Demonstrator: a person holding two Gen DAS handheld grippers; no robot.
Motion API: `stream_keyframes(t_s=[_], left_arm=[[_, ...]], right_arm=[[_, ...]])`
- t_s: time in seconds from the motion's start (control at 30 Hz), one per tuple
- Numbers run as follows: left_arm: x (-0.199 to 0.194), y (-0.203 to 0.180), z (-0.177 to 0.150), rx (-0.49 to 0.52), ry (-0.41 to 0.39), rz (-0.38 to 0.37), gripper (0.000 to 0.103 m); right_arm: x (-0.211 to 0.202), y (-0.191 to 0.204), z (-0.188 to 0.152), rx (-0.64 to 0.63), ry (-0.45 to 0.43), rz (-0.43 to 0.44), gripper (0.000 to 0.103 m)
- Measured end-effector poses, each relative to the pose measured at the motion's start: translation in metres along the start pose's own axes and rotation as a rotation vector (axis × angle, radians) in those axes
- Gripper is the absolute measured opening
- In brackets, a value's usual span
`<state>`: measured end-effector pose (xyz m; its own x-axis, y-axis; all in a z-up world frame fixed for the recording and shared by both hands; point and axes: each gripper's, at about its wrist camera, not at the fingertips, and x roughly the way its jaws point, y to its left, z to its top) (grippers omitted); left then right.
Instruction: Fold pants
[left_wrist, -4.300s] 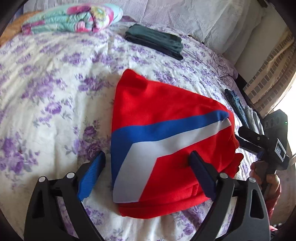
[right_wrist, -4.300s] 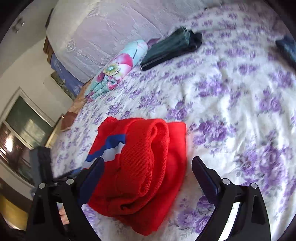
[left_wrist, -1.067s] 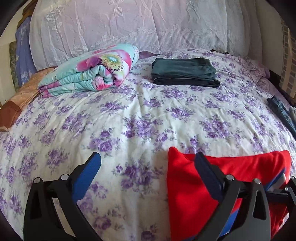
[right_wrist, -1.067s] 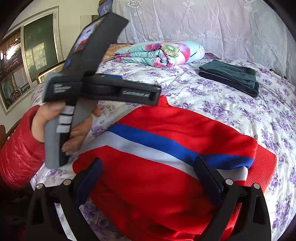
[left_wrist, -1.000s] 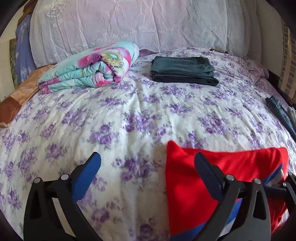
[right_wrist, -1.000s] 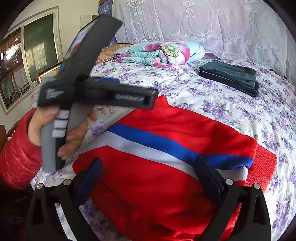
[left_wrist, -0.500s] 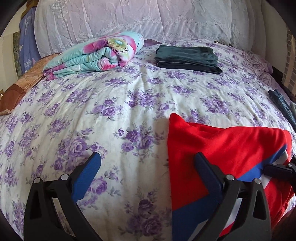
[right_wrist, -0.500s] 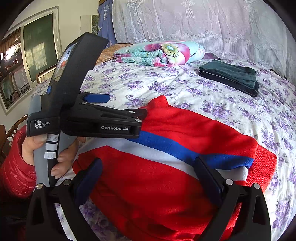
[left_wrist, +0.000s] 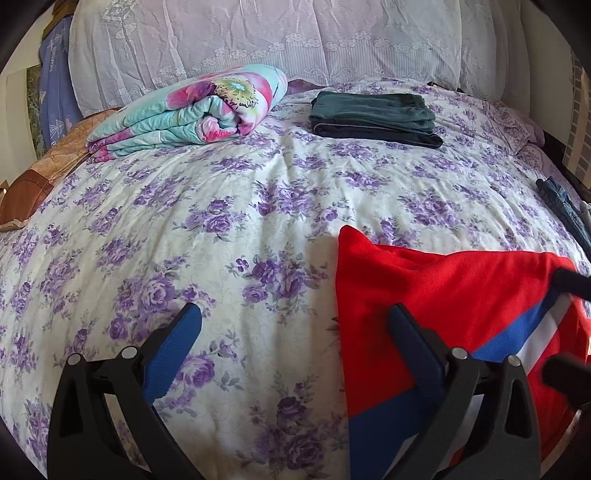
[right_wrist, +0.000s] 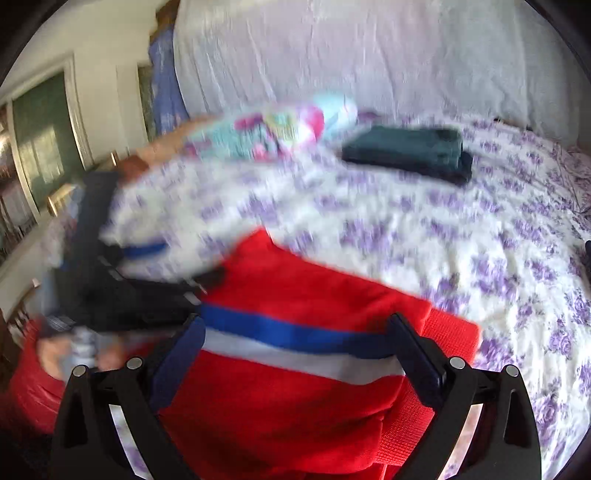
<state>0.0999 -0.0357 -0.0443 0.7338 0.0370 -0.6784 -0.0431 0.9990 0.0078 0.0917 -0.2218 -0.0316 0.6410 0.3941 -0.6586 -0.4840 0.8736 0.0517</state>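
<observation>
The red pants (left_wrist: 436, 295) with a blue and white stripe lie folded on the floral bedspread (left_wrist: 229, 229), at the near right in the left wrist view. My left gripper (left_wrist: 295, 347) is open and empty, its right finger over the pants' left edge. My right gripper (right_wrist: 295, 350) is open and empty, low over the folded pants (right_wrist: 295, 406). The right wrist view is blurred. The left gripper's body (right_wrist: 122, 295) shows at the pants' left edge there. Two dark finger tips of the right gripper (left_wrist: 569, 325) show at the right edge of the left wrist view.
A folded dark green garment (left_wrist: 373, 114) and a rolled floral quilt (left_wrist: 195, 110) lie at the head of the bed before lace-covered pillows (left_wrist: 258, 40). Blue jeans (left_wrist: 565, 210) lie at the right edge. A window (right_wrist: 40, 147) is at the left.
The left gripper has come down beside the pants' left edge. The right gripper has swung quickly, blurring its view, and sits lower over the pants. Both stay open.
</observation>
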Motion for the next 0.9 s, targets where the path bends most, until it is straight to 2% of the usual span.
stream_keyframes(t_s=[0.1, 0.17, 0.3, 0.37, 0.43, 0.5, 0.53, 0.63, 0.73, 0.83, 0.9], left_arm=[[0.0, -0.001, 0.0, -0.002, 0.004, 0.001, 0.099], [0.001, 0.0, 0.0, -0.003, 0.006, 0.0, 0.099], [-0.001, 0.003, 0.0, -0.013, 0.0, -0.005, 0.099], [-0.002, 0.004, -0.001, -0.015, -0.002, -0.011, 0.099], [-0.002, 0.003, -0.002, -0.01, 0.004, -0.021, 0.099], [0.001, 0.0, -0.003, 0.002, 0.024, -0.031, 0.098], [0.003, 0.0, -0.004, 0.006, 0.037, -0.035, 0.098], [0.007, 0.0, -0.004, 0.005, 0.057, -0.042, 0.098], [0.004, 0.006, -0.005, -0.018, 0.064, -0.073, 0.098], [-0.005, 0.015, -0.01, -0.06, 0.067, -0.15, 0.098], [-0.012, 0.018, -0.015, -0.079, 0.08, -0.215, 0.098]], right_arm=[[0.006, 0.015, -0.005, -0.085, 0.009, -0.07, 0.1], [0.002, 0.015, -0.003, -0.083, 0.008, -0.064, 0.1], [-0.033, 0.007, -0.003, -0.031, -0.085, -0.007, 0.1], [-0.044, 0.0, -0.002, -0.026, -0.119, -0.054, 0.1], [-0.037, -0.012, -0.006, -0.017, -0.08, -0.134, 0.1], [-0.013, -0.026, -0.016, 0.005, 0.043, -0.184, 0.1], [-0.003, -0.033, -0.022, 0.041, 0.075, -0.152, 0.1], [-0.009, -0.048, -0.022, 0.126, 0.062, -0.069, 0.1], [-0.021, -0.053, -0.026, 0.147, 0.031, -0.024, 0.1], [-0.037, -0.067, -0.036, 0.206, 0.003, 0.049, 0.1], [-0.041, -0.077, -0.041, 0.251, 0.013, 0.063, 0.1]])
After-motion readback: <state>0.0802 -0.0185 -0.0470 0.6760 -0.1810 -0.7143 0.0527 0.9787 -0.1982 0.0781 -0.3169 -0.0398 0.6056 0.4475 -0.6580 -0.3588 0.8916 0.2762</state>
